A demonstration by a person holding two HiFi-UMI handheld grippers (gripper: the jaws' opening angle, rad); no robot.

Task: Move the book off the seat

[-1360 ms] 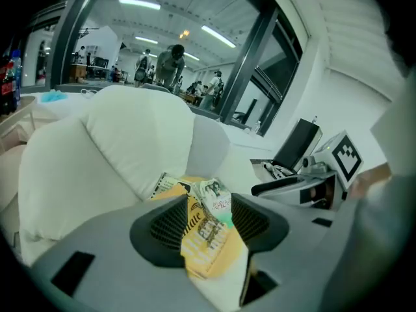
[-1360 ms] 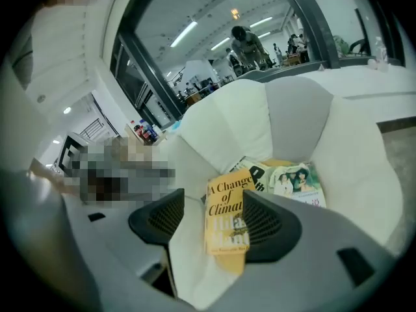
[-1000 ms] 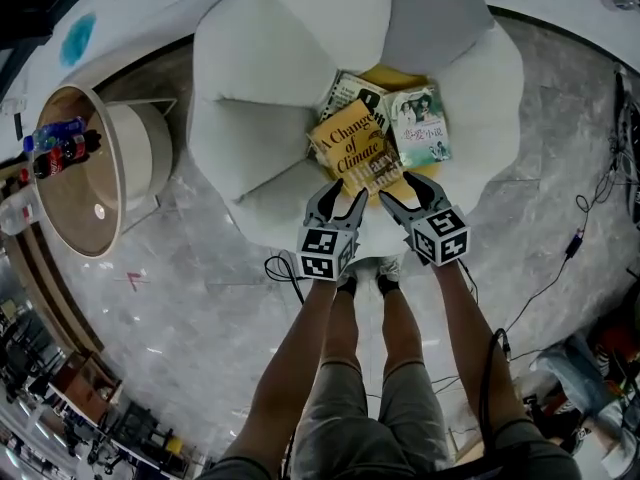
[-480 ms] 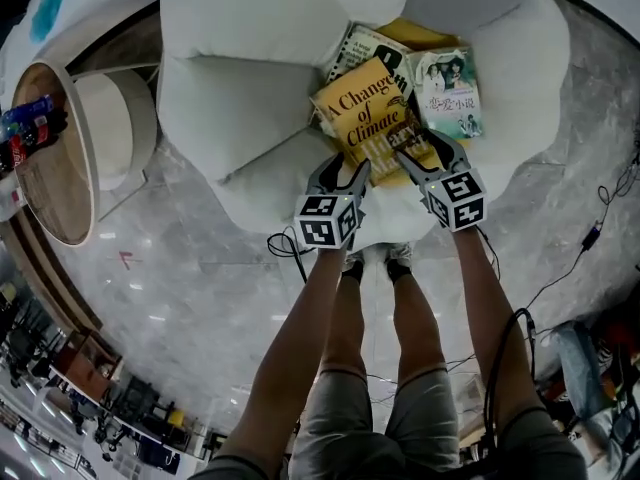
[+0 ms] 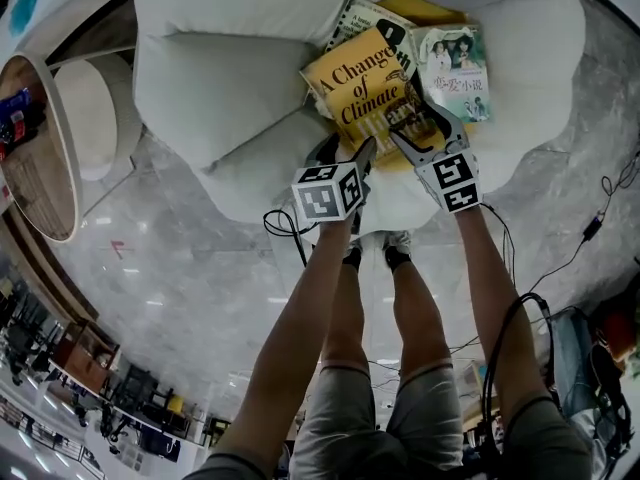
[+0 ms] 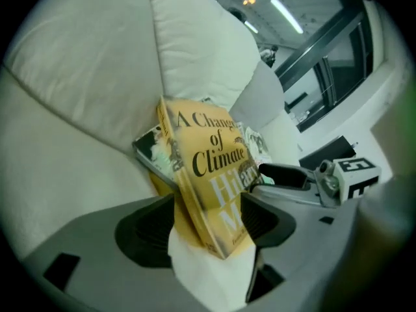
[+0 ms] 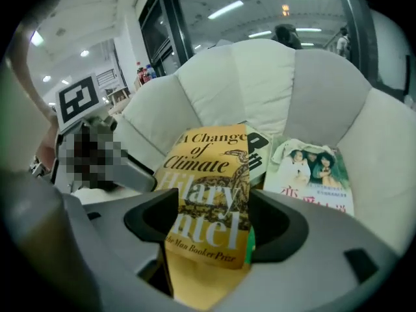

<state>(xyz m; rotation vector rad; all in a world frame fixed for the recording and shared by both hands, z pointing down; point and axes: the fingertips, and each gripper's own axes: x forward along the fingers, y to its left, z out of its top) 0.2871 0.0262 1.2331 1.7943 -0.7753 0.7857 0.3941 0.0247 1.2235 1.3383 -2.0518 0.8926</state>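
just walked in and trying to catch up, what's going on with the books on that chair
A person stands at a white armchair with a tool in each hand, going for the yellow book that lies on top of other books on the seat. The left tool and right tool have both just been opening their jaws, and the book's near end sits between each pair. Neither looks clamped yet; the book is on the seat, not lifted.

Glossy grey marble floor [image 5: 180, 298], a round wooden side table [image 5: 40, 183] at left, strip lights [image 7: 224, 9] overhead.
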